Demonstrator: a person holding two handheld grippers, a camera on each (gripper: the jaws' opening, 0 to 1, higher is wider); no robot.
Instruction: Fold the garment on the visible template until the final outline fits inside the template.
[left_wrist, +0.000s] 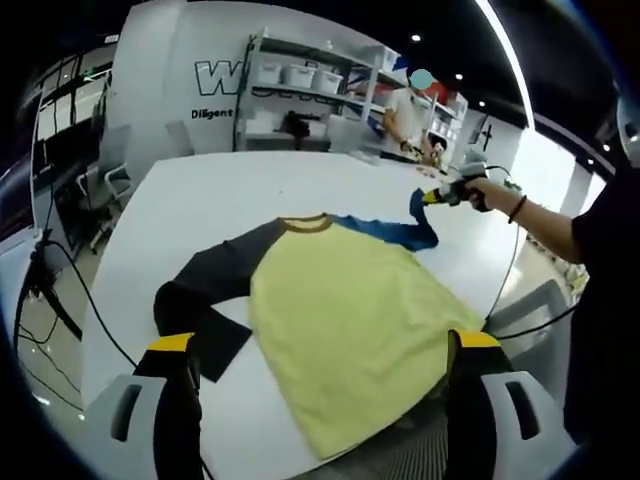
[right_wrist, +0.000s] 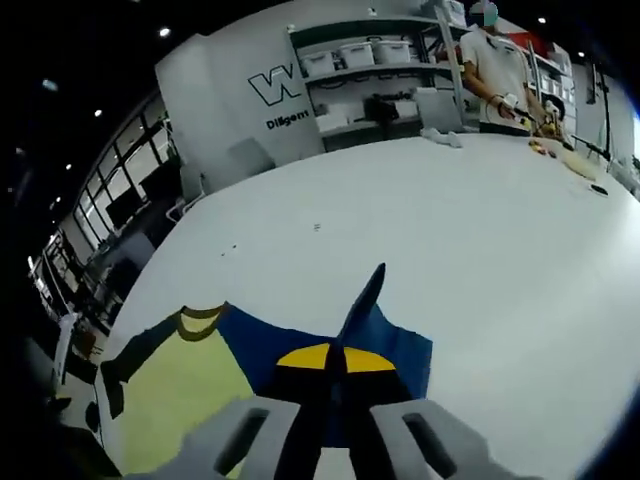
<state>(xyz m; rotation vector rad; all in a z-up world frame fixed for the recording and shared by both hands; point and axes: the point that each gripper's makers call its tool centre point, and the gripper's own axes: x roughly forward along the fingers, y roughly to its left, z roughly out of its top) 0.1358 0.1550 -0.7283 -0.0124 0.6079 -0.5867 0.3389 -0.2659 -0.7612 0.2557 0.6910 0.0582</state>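
Two sleeves frame this yellow shirt (left_wrist: 355, 330), which lies flat on the white desk (left_wrist: 250, 185) with its hem toward the near edge and its collar pointing away. On the left, the dark sleeve (left_wrist: 215, 290) stretches out from the shoulder and doubles back on itself near its end. The left hand-held gripper (left_wrist: 320, 395) hangs just above the hem end, its yellow-tipped jaws spread wide to either side of the body panel and holding nothing. Farther right, the blue sleeve (left_wrist: 400, 232) runs out from the shoulder, and its tip is lifted off the desk by the right hand-held gripper (left_wrist: 440, 195), held out at the end of a person's outstretched arm with a dark band at the wrist. In the right gripper view the jaws are pinched together on that blue sleeve (right_wrist: 350, 335), with a point of cloth sticking up between them. I can't make out any template outline on the desk. My worry is that the pinch looks to be on very little fabric, so the sleeve could slip free when it is carried over the body; pulling too hard could also drag the whole shirt sideways or rumple the yellow panel. The hem sits close to the near edge and could slide off it.
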